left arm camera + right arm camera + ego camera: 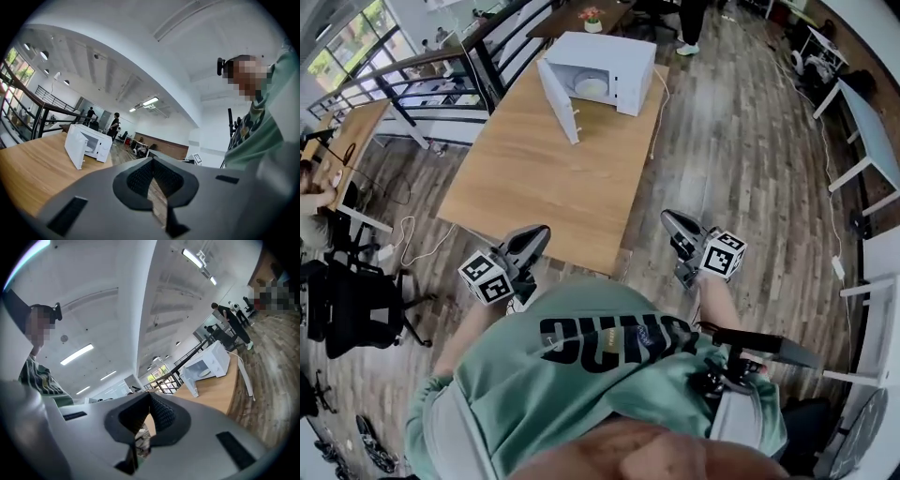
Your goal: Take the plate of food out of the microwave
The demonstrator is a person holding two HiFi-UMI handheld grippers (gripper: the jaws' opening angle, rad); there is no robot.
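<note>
Left gripper (534,232) and right gripper (672,220) both closed, empty, at near edge of our table (525,178); plate (591,87) sits well apart, far end, inside open microwave (623,66).

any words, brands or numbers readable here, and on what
shirt: big dark letters, upside down and folded, cannot be read surely
left gripper and right gripper: square marker patterns only, no words
microwave: no legible label
</note>
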